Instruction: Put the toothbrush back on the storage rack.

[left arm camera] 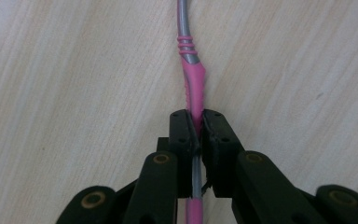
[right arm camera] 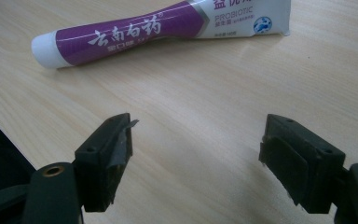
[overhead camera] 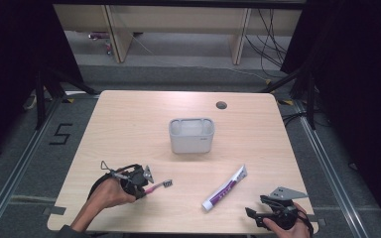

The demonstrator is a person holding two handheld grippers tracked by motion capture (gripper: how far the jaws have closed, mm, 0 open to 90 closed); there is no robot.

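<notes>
A pink and grey toothbrush (overhead camera: 161, 185) lies on the wooden table (overhead camera: 129, 124) at the front left, bristle end pointing right. My left gripper (overhead camera: 146, 187) is shut on its pink handle; in the left gripper view the pads (left arm camera: 184, 133) pinch the toothbrush (left arm camera: 193, 84) from both sides. A purple and white toothpaste tube (overhead camera: 224, 188) lies at the front right, cap toward the near edge. My right gripper (overhead camera: 256, 206) rests near the front right corner, open and holding nothing. In the right gripper view the tube (right arm camera: 158, 28) lies beyond the right gripper (right arm camera: 196, 140).
A pale grey rectangular container (overhead camera: 191, 141) stands upright in the middle of the table, its top open. A round cable hole (overhead camera: 222, 105) sits near the far edge. Bare wood surrounds the container.
</notes>
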